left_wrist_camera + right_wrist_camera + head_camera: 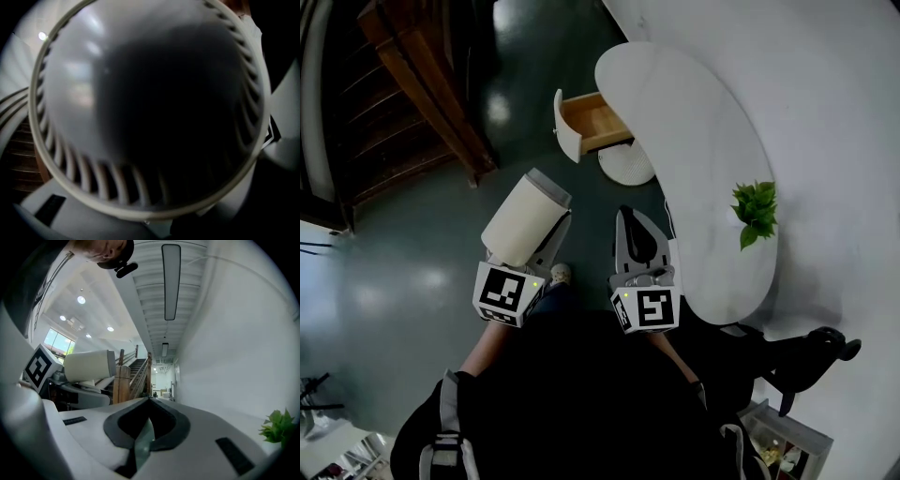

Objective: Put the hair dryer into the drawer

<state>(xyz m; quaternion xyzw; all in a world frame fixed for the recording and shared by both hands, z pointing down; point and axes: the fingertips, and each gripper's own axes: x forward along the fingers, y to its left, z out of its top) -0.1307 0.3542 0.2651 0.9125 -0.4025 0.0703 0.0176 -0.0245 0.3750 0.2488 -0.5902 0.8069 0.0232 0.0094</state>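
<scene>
The hair dryer [525, 217], one cream-white barrel, is sitting in the left gripper [551, 234] above the dark floor, well apart from the drawer [592, 124]. Its handle is not showing in any view. In the left gripper view its slotted round end [150, 108] is filling nearly the whole picture and covering the jaws, so the grip is showing only in the head view, where the jaws are standing partly spread against the barrel and pinching it. The right gripper [630, 214] is holding nothing, and its two jaws are pressing together at the tip [149, 399]. One wooden drawer is standing pulled open under the white table [694, 141], and its back part is hiding below the tabletop. One small green plant [756, 212] is standing on the table. A round white object [626, 161] is partly hiding under the table edge, and what it is I cannot tell. One wooden staircase [412, 84] is being cut off at the upper left.
</scene>
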